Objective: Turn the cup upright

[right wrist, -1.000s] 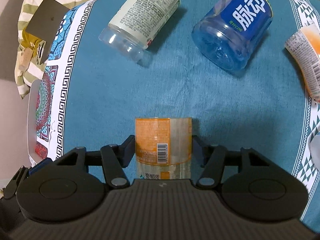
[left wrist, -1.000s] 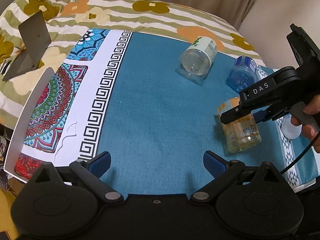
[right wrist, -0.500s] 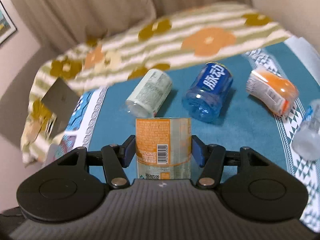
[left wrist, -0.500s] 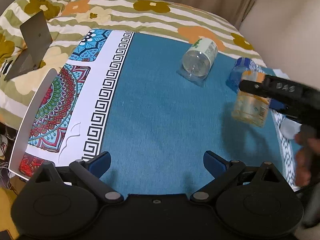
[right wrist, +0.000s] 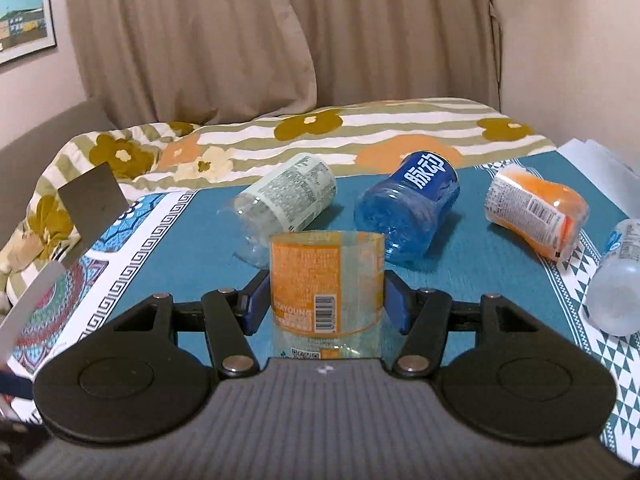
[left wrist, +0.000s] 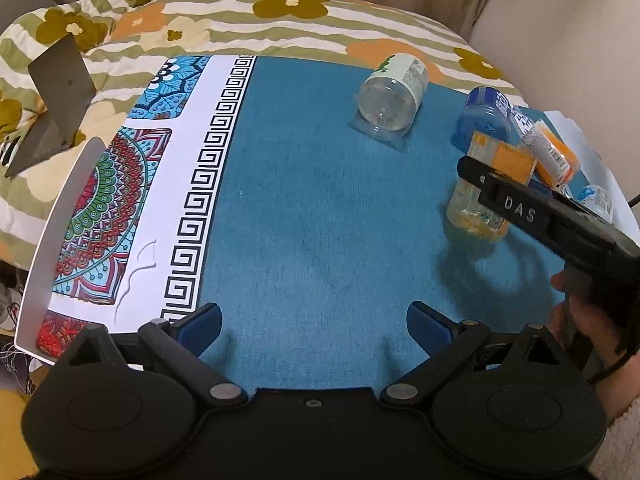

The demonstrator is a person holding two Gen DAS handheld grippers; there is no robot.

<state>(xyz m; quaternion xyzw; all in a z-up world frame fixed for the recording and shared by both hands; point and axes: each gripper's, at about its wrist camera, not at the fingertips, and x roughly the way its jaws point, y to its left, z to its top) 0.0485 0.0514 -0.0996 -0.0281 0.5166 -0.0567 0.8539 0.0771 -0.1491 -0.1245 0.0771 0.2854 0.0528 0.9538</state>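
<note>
Between right tool point(right wrist: 326, 300) pads: orange-label cup point(right wrist: 326, 284) clamped; left view alone shows left tool point(left wrist: 314, 322) wide, empty

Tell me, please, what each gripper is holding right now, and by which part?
The right gripper clamps the clear orange-labelled plastic cup across its labelled side wall; the left gripper is open, holding nothing.

A home bedroom: a bed under a striped, flower-printed quilt point(right wrist: 320, 136), long beige curtains point(right wrist: 240, 36) behind it, and a framed picture point(right wrist: 24, 16) on the pale wall.
</note>
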